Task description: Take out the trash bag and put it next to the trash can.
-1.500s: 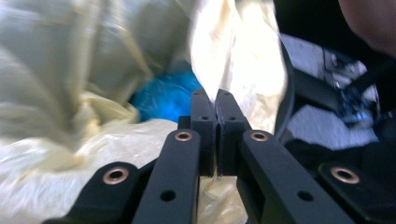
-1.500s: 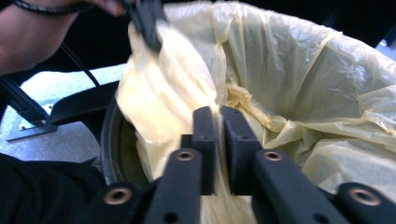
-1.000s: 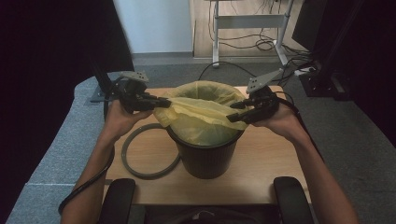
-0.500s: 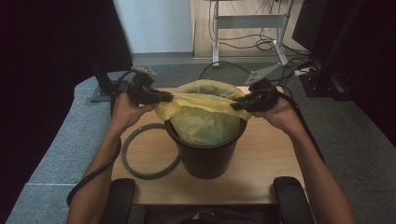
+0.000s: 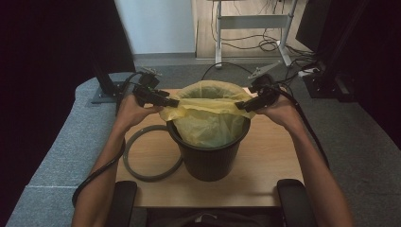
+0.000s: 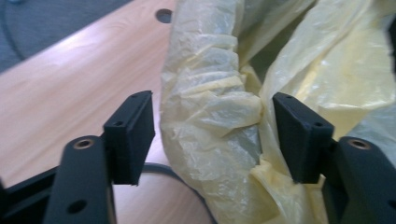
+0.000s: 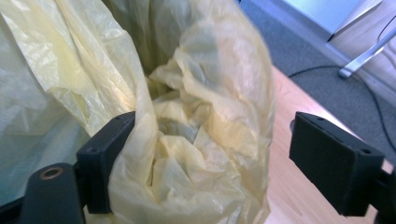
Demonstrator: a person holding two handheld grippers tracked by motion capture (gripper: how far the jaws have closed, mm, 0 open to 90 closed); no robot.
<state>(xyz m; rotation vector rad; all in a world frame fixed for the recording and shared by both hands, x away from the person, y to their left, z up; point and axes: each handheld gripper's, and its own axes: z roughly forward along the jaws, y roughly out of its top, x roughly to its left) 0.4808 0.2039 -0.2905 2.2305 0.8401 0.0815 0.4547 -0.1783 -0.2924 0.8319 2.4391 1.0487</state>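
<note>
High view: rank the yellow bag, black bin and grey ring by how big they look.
1. Yellow bag and black bin: look alike, with the bag hiding part of the bin, so unranked.
2. Grey ring: thin loop, smallest.

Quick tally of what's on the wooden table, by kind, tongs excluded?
Black round plastic bin: 1
Yellow thin plastic bin liner: 1
Grey ring hoop lying flat: 1
Total: 3
</note>
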